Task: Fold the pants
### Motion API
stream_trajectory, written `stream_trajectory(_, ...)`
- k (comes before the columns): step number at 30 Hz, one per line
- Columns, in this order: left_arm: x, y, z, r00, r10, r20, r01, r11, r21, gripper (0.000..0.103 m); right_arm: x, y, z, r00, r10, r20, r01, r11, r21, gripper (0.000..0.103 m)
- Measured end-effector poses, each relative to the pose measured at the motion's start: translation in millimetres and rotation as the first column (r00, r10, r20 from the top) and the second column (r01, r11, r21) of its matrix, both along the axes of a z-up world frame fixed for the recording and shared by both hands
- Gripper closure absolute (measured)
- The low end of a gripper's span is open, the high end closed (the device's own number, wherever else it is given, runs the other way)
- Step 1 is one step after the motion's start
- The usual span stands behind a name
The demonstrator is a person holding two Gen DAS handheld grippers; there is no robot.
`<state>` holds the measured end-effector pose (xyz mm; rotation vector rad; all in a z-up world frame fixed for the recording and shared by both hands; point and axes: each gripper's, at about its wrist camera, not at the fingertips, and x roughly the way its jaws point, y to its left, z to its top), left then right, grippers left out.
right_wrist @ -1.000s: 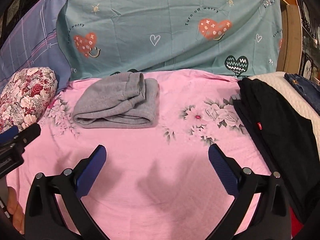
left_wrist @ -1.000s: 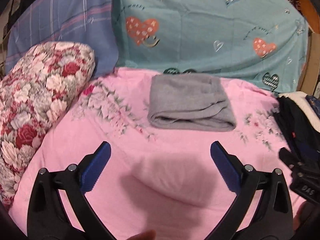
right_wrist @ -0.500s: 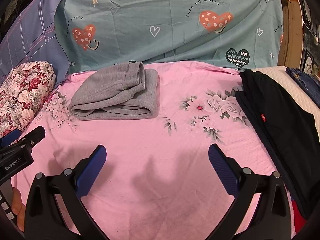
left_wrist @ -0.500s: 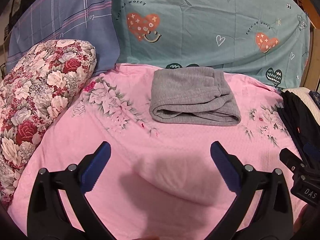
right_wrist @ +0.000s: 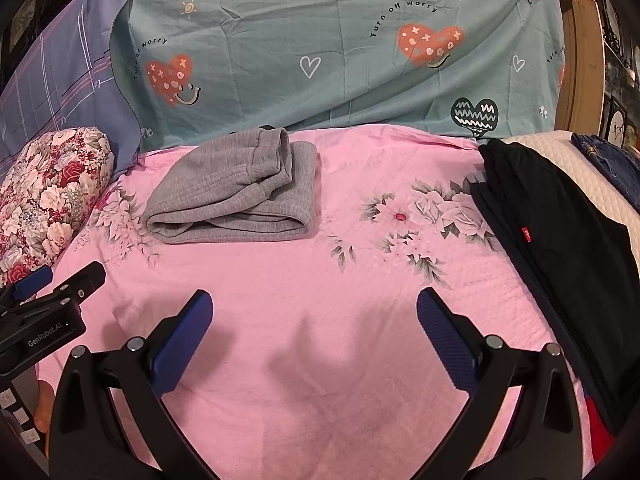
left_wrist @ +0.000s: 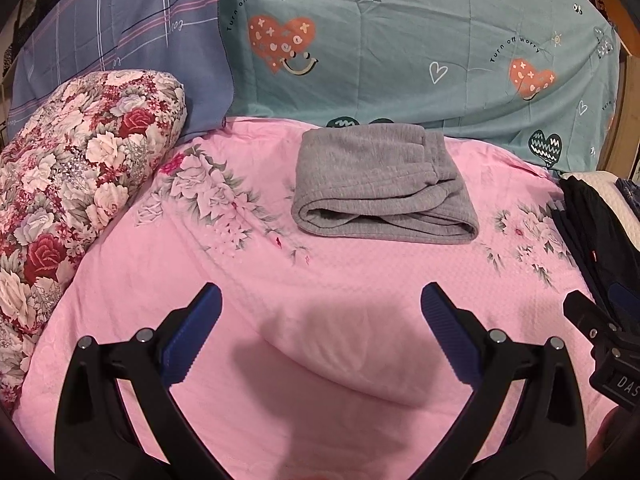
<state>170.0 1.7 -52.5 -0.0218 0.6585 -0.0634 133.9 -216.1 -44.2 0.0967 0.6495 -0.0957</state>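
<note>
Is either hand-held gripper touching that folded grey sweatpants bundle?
Apart. Both wrist views show bare pink floral bedspread between each open gripper, left and right, and the folded grey sweatpants.

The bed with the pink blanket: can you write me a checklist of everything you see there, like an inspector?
Surface: pink floral blanket on the bed, a soft bump near the front.
Job's things: grey pants folded into a compact bundle, lying toward the back of the blanket; black pants lying flat at the right edge.
Clutter: floral pillow at the left; blue jeans at far right on a white quilted pad.
Grippers: left gripper open, holding nothing; right gripper open, holding nothing; both hang over bare blanket, apart from the grey pants.
Cables: nothing seen.
Surroundings: teal heart-print sheet and purple plaid cloth behind the bed.
</note>
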Motion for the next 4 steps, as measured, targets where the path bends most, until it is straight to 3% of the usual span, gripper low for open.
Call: stream_trajectory(4,0.9,1.4,-1.5,1.0,-0.001,-0.012,0.001,1.0,-0.017,0.002,0.5,-0.2,-0.9,1.0,0.001,-0.007,-0.001,1.0,0.003,0.001)
